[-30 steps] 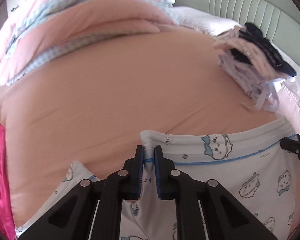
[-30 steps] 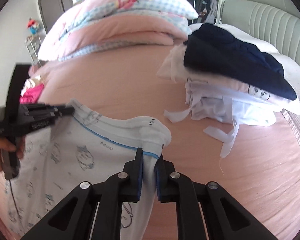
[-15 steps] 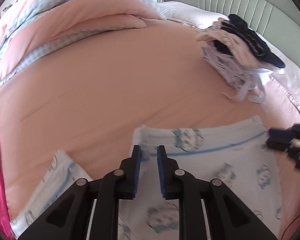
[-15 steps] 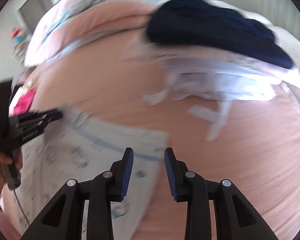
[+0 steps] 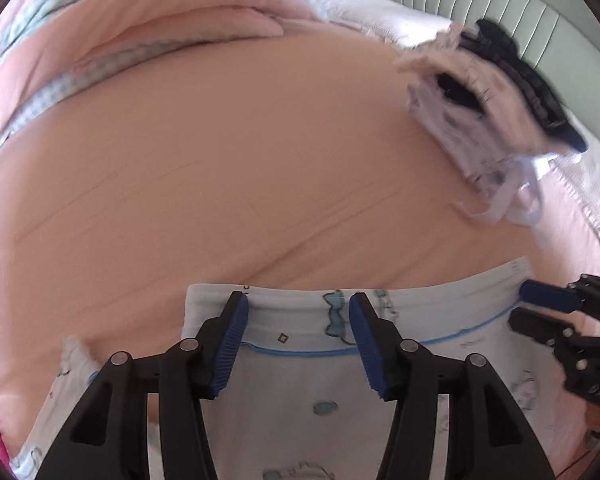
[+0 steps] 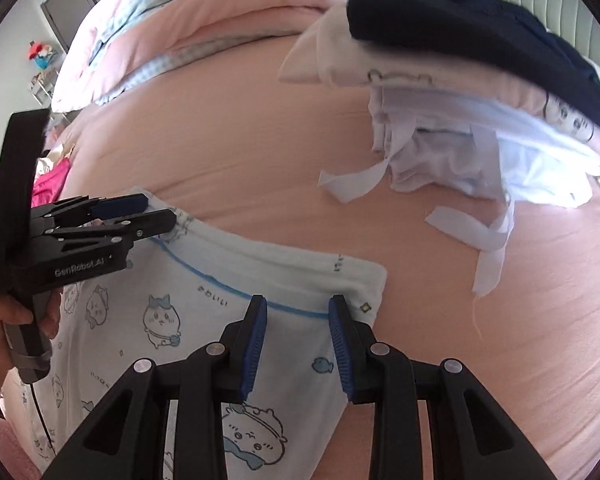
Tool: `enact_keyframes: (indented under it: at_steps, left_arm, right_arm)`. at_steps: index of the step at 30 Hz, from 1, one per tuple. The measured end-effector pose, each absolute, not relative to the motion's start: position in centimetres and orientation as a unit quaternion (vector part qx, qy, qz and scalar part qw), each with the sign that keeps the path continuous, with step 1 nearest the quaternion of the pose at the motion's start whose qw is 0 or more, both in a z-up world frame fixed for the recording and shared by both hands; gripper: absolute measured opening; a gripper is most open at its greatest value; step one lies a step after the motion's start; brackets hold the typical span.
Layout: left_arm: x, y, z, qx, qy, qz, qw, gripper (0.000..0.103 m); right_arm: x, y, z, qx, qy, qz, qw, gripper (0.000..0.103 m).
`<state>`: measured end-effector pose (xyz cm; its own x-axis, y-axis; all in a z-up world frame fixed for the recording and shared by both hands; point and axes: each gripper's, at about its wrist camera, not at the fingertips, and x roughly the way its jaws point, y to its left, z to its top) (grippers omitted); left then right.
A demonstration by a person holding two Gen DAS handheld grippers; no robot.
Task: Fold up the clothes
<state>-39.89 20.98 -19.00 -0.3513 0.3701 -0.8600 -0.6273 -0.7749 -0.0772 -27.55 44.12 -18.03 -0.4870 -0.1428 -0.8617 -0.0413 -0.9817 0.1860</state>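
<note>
A white cotton garment printed with small cartoon animals and edged by a thin blue line (image 6: 204, 320) lies spread flat on the peach-pink bedsheet (image 5: 220, 184), its banded top edge facing the folded pink duvet (image 5: 148, 36) further up the bed. The left gripper (image 5: 294, 320) sits over the left end of that band with its blue-padded jaws opening, the cloth lying slack between them and not pinched. The right gripper (image 6: 298, 320) hangs over the right end, near the corner, jaws part-way apart, pads off the fabric and holding nothing. Judging by this, the garment has just been laid out for its first fold. The main risk seems to be a pad catching the loose band as a hand pulls away, dragging the edge and rumpling it. The stack of folded clothes with a dark navy piece on top (image 6: 480, 64) sits near, its white ribbon ties (image 6: 472, 228) trailing toward the working area, and could snag in a sweep
</note>
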Motion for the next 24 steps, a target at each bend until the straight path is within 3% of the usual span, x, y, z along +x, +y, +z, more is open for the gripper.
enact_keyframes:
  at_steps: [4,9,14,16,20,24]
  left_arm:
    - [-33.9,18.7,-17.0,-0.471,0.189,0.796,0.330,0.051]
    - [-26.9,17.6,-19.5,-0.507,0.208,0.768,0.330,0.051]
    - [-22.8,15.3,-21.0,-0.499,0.233,0.777,0.305,0.052]
    - [-22.0,14.1,-21.1,-0.505,0.247,0.776,0.284,0.058]
    - [-20.7,10.5,-19.7,-0.515,0.212,0.783,0.278,0.058]
    - [-18.6,10.7,-18.7,-0.500,0.188,0.794,0.291,0.058]
  right_arm:
    - [-25.0,42.0,-16.6,0.513,-0.080,-0.852,0.062,0.031]
    - [-20.3,37.0,-17.8,0.539,-0.050,-0.835,0.102,0.031]
    - [-16.0,35.0,-19.7,0.543,0.001,-0.835,0.092,0.032]
    - [-15.4,35.2,-19.4,0.543,0.029,-0.836,0.076,0.032]
    - [-14.3,37.8,-18.5,0.553,0.066,-0.830,0.034,0.032]
    - [-13.2,38.7,-16.8,0.549,0.000,-0.834,0.055,0.032]
